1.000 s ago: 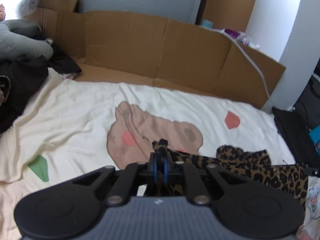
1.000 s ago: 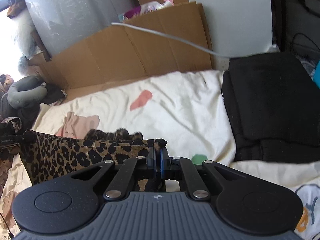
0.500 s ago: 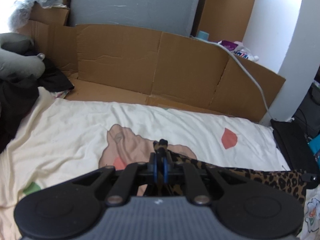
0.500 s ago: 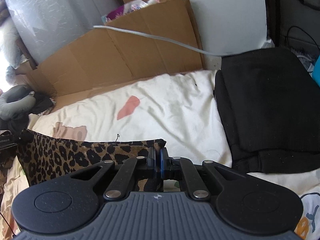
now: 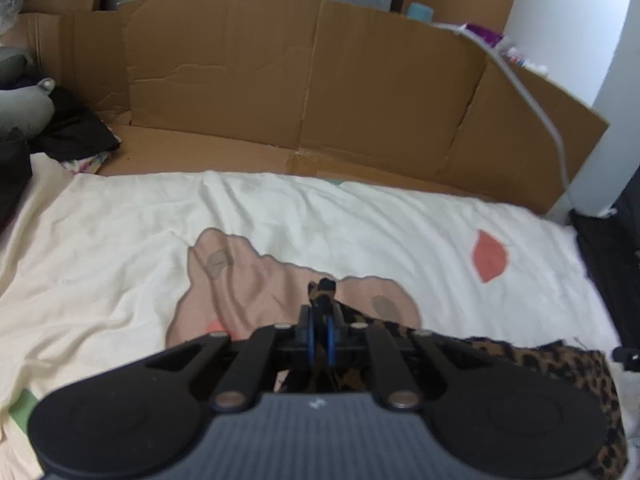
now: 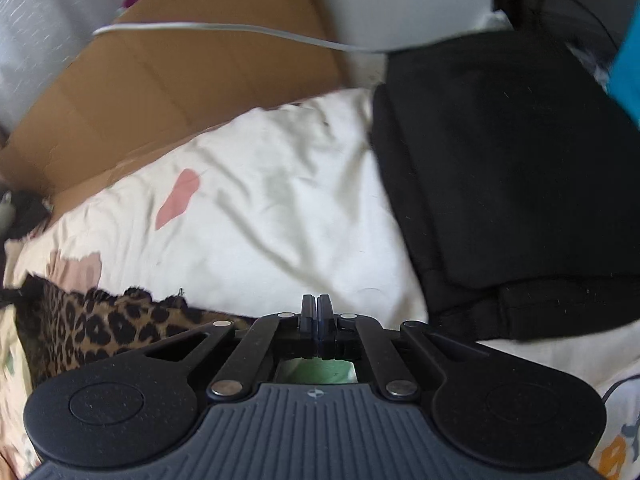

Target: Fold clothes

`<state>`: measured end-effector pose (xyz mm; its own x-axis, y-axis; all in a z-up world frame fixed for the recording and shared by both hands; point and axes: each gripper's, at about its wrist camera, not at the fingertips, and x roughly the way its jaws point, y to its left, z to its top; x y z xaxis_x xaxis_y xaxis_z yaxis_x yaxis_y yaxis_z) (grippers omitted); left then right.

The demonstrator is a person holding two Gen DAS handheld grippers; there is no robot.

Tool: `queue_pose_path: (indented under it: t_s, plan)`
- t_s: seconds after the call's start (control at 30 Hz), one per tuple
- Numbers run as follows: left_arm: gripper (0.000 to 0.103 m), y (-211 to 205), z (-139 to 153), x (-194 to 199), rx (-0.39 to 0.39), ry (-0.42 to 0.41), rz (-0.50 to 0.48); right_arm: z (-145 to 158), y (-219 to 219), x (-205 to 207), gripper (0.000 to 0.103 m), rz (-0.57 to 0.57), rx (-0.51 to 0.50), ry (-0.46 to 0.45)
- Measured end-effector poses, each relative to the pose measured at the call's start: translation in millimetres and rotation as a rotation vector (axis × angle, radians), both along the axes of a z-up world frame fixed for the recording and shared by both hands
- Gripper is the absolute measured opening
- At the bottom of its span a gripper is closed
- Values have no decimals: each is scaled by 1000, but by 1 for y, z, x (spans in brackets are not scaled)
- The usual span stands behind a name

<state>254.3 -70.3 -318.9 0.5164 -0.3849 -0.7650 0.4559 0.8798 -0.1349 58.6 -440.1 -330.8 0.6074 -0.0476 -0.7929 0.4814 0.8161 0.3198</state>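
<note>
The left gripper pinches a corner of the leopard-print garment, thin, limp cloth best held at corners or hems. The right gripper looks closed, with no cloth visible between its tips. The garment sags low over the cream sheet; both grippers point forward toward the cardboard.

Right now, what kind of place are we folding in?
Most likely a bedroom or cluttered living space: a cream printed bedsheet spread as the work surface, flattened cardboard propped behind it, and folded black clothing stacked at its edge.
</note>
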Motion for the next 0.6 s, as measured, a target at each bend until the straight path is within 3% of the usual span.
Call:
queue_pose_path:
  t_s: [0.17,0.2,0.27,0.47,0.6]
  plan:
    - [7,-6,-17,10,14,52,-22,11,5,-5,2,25,42,-69]
    - [7,-7,-19,10,16,51,-28,12,6,-4,7,30,51,-71]
    - [7,-7,-21,9,16,49,-31,7,8,-2,43,38,84,-66]
    - [7,-4,-18,6,9,40,-21,-14,23,5,45,85,103,-24]
    - [7,-2,-18,4,14,30,-24,-22,41,11,45,132,27,9]
